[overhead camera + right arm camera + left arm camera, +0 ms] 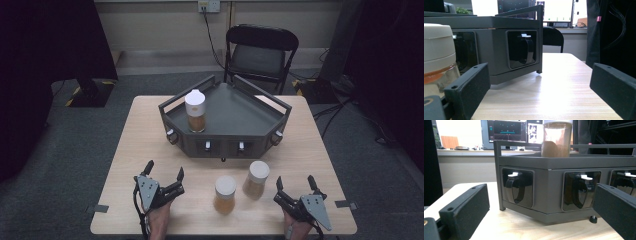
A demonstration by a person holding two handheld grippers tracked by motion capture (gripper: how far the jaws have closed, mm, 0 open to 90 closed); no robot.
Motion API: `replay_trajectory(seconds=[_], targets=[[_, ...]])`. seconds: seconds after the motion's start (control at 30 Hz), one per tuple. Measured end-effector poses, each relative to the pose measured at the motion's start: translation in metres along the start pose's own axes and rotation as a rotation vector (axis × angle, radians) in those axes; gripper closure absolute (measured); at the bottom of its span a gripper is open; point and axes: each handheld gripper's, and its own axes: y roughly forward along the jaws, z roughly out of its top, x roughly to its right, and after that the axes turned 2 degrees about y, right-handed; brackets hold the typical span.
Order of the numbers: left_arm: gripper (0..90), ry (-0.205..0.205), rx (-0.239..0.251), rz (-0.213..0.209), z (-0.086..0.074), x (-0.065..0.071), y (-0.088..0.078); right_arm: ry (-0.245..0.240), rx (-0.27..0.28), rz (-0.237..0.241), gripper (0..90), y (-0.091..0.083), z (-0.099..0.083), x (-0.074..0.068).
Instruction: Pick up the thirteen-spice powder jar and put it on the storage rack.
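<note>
Each black two-jaw tool, the left tool (164, 172) and the right tool (295, 184), carries a grey three-cornered plate with small screws on top. Blocky matt black jaws show round holes; a black cable trails behind each.

A black folding chair (261, 52) stands beyond the far edge of the light wooden table (145, 131), tucked close to it — behind the chair, a wall socket (208, 6) carries a plug whose dark cable (212, 40) hangs down to the grey carpet. A black stand base (90, 92) with yellow-black tape sits on the floor at the far left. In the left gripper view, lit monitors (507, 130) line a desk in the background — more screens (557, 10) glow in the right gripper view.
</note>
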Motion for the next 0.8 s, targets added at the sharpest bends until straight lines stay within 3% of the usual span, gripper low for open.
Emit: replay_trajectory(seconds=[0.17, 0.33, 0.5, 0.6, 0.8], targets=[[1.5, 0.008, 0.026, 0.006, -0.009, 0.003, -0.004, 0.0, 0.0, 0.0, 1.4, 0.0, 0.0, 0.0], [1.5, 0.032, 0.015, 0.003, -0.013, 0.006, -0.006, 0.0, 0.0, 0.0, 1.4, 0.0, 0.0, 0.0], [1.7, 0.022, 0.018, 0.004, -0.019, 0.009, -0.008, 0.0, 0.0, 0.0, 1.4, 0.0, 0.0, 0.0], [2.2, 0.043, 0.017, 0.006, -0.022, 0.01, -0.009, 0.001, 0.0, 0.0, 1.4, 0.0, 0.0, 0.0], [4.0, 0.046, 0.02, -0.001, -0.028, 0.009, -0.011, 0.0, 0.0, 0.0, 1.4, 0.0, 0.0, 0.0]])
